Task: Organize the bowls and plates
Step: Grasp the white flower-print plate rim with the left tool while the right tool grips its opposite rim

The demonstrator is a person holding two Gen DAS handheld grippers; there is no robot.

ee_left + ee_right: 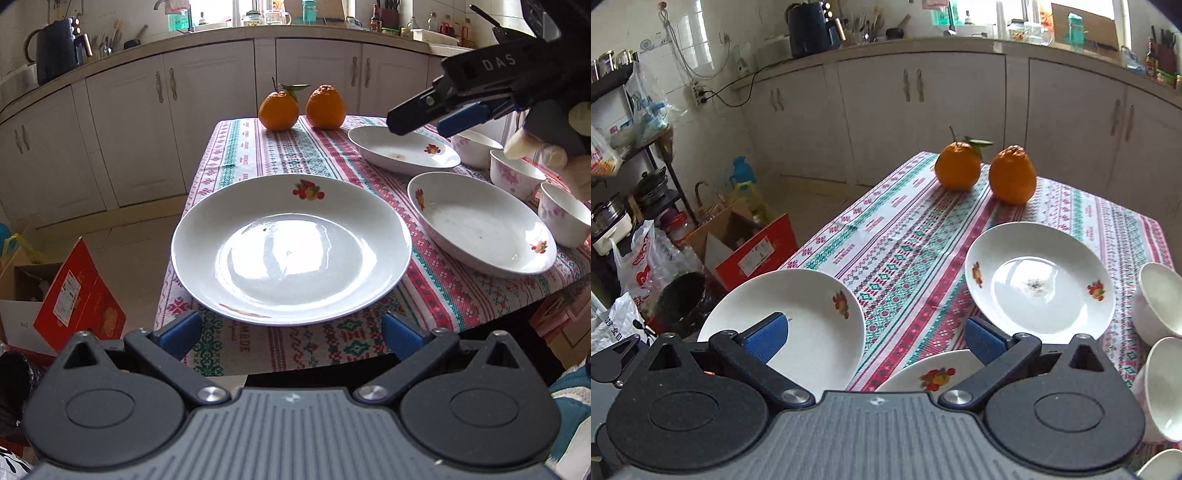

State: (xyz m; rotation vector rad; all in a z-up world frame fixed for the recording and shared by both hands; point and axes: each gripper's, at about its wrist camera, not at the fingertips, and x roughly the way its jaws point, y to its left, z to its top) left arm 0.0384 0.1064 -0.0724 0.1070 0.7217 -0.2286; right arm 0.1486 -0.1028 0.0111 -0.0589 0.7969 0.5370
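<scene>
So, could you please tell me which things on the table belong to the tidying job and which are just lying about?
Part of the job:
- near plate
- right-hand plate
- far plate
- three bowls with pink flowers, e.g.

Just lying about:
- two oranges
- tablecloth
- red box on the floor
- kettle on the counter

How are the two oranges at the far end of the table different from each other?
The left orange fruit with a stem has a thin stalk and a green leaf on top; the right orange fruit with a bumpy top has none. The right one looks taller and more pear-shaped, the left rounder. Both are orange and stand on the patterned tablecloth.
</scene>
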